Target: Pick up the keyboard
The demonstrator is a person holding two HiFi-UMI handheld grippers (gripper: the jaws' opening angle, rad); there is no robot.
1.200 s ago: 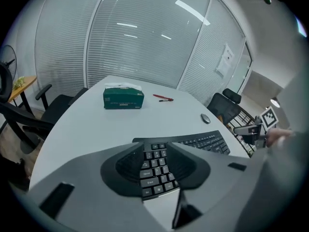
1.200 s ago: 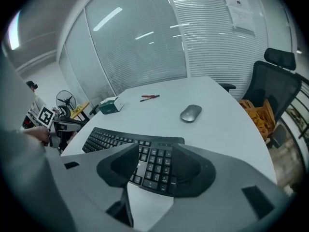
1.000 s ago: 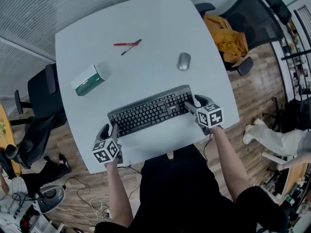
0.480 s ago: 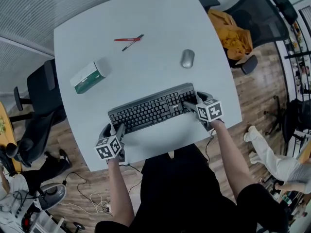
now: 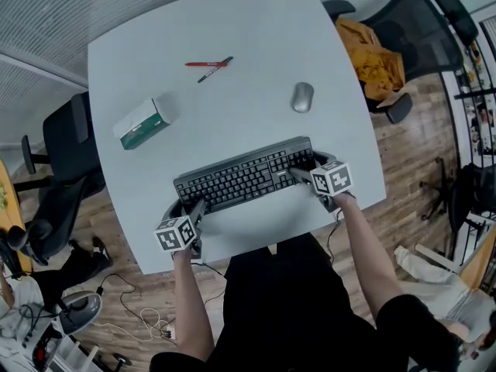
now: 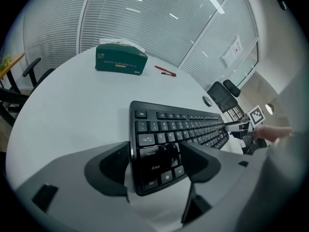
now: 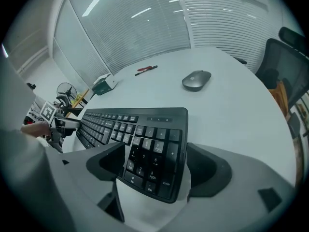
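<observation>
Blinds and glass walls are running around a pale rounded counter (image 5: 232, 22), with office chairs standing off its corners. The keyboard (image 5: 244, 178) is lying flat on the counter's near half, set at a slight slant, with one claw at each short end.

The left claw (image 5: 184, 206) is reaching in over the keyboard's left end. Its own view is showing the two jaws straddling that end, one pad pressing against the far long edge and the other sitting over the near edge by the letter keys, so the claw is clamping onto the keyboard. The right claw (image 5: 310, 167) is doing the same at the number-pad end. In its view the jaws are bracketing the pad keys and closing onto the keyboard's two long edges, with the end of the board lying deep between them.

The keyboard is showing as a full-size black board with dark keys, white lettering and rounded corners. A raised strip is running along its back above the function row.

Farther back, a grey mouse (image 5: 302, 97) is resting well apart from the keyboard. A green and white tissue box (image 5: 142, 124) is sitting to the left, and a red pen (image 5: 203, 63) is lying just beside a black pen (image 5: 215, 68) near the far side.
</observation>
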